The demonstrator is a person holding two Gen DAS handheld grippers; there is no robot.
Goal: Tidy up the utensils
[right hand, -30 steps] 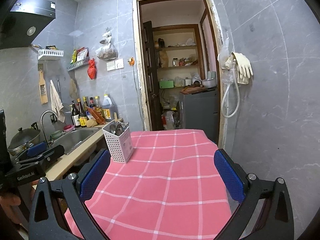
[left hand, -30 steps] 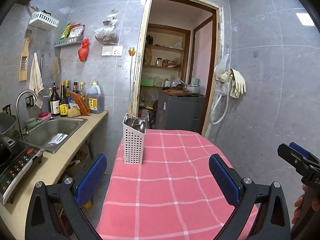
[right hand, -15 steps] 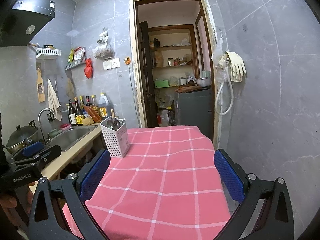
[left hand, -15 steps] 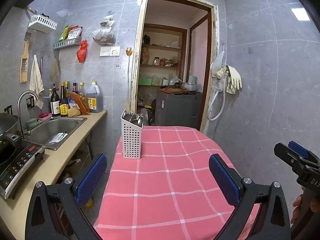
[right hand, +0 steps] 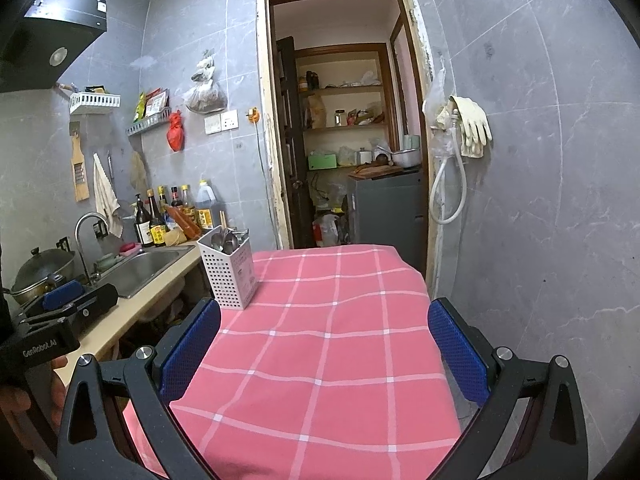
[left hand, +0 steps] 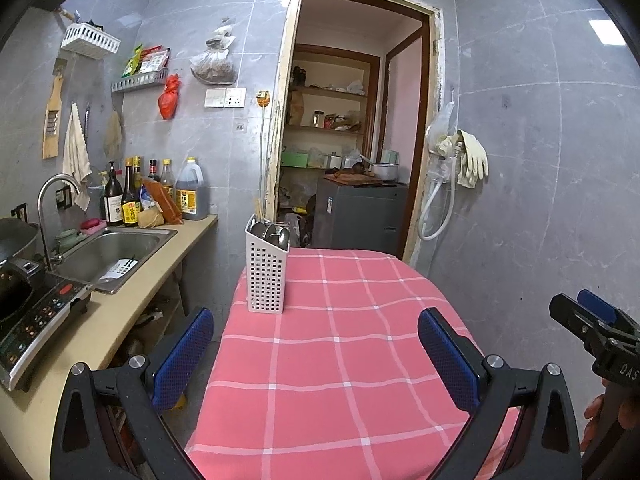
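Left wrist view: both tools, left tool and right tool, are held released, empty; utensil caddy is seen upright at centre frame.

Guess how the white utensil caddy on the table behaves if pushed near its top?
The utensil caddy is tall and narrow, so it probably tips rather than slides. The checked tablecloth beneath may bunch or grip. Spoons stand high inside, likely raising its balance point.

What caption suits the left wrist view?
Open left claw hovers over pink checked tablecloth, facing a white utensil holder with spoons.
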